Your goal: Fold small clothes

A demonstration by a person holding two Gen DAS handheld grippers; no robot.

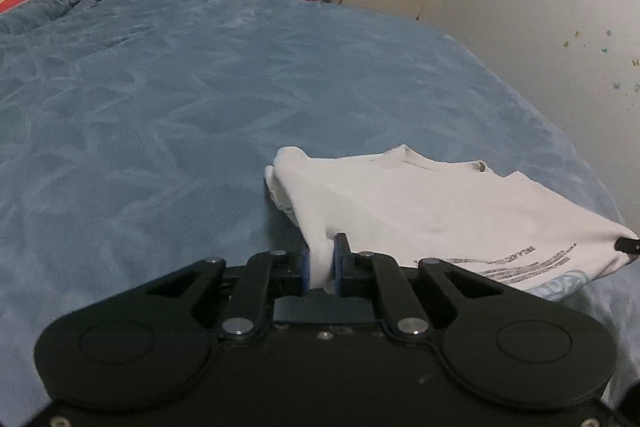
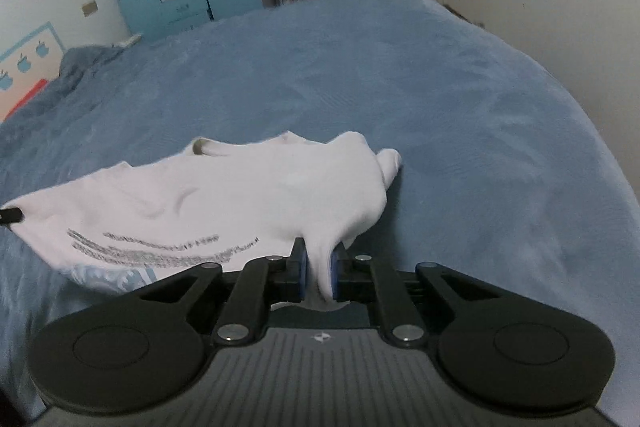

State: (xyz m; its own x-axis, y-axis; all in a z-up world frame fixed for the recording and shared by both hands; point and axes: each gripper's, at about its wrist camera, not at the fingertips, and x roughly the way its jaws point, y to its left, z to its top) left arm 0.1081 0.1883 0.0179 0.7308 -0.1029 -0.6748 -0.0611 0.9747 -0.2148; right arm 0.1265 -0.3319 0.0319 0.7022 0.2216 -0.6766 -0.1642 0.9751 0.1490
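Bed (image 1: 160,107): blue blanket, carries everything. White T-shirt (image 1: 400,203) on bed, near its wall-side edge, collar at far end, printed hem at near end, partly lifted. Long axis of held hem runs gripper to gripper. Left hand-held gripper (image 1: 322,263) clamped on one near corner; right hand-held gripper (image 2: 318,267) pinching other. Shirt body lies ahead of both, equally near.

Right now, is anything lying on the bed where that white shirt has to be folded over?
Nothing visible. Both claws, left and right, are shut on the white shirt, and the blue blanket beyond it shows only bare fabric.
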